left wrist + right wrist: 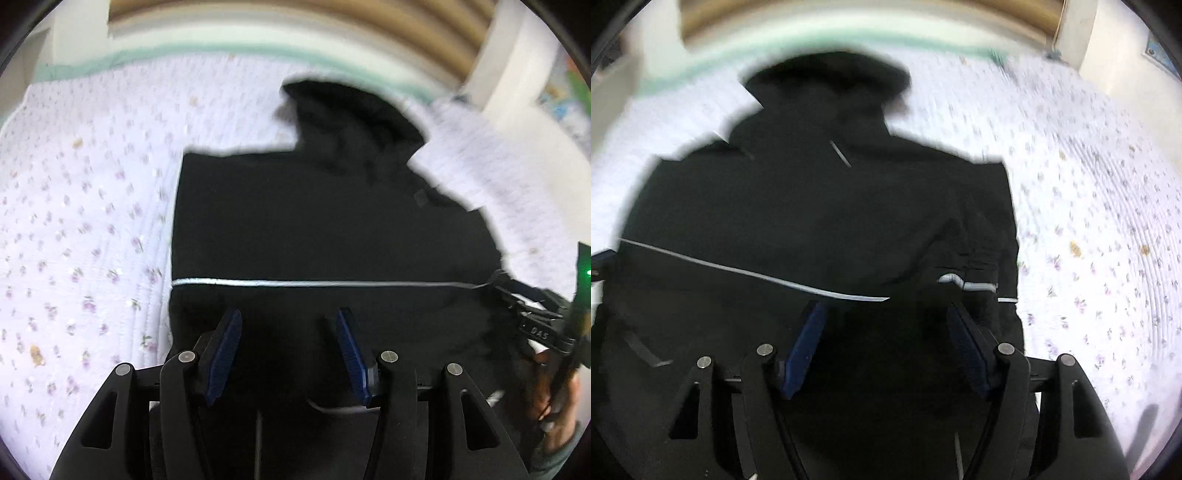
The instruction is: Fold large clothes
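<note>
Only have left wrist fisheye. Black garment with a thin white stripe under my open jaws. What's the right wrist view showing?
Observer: The right gripper is open too, above the same black hooded garment.
Operator: Is the stripe continuous on that side?
Observer: No. The thin white stripe ends near the middle; a short separate white band sits on a folded-in sleeve by the garment's right edge.
Operator: Anything right of that edge?
Observer: Only the white quilted bedspread with small purple flowers, with a few brownish specks.
</note>
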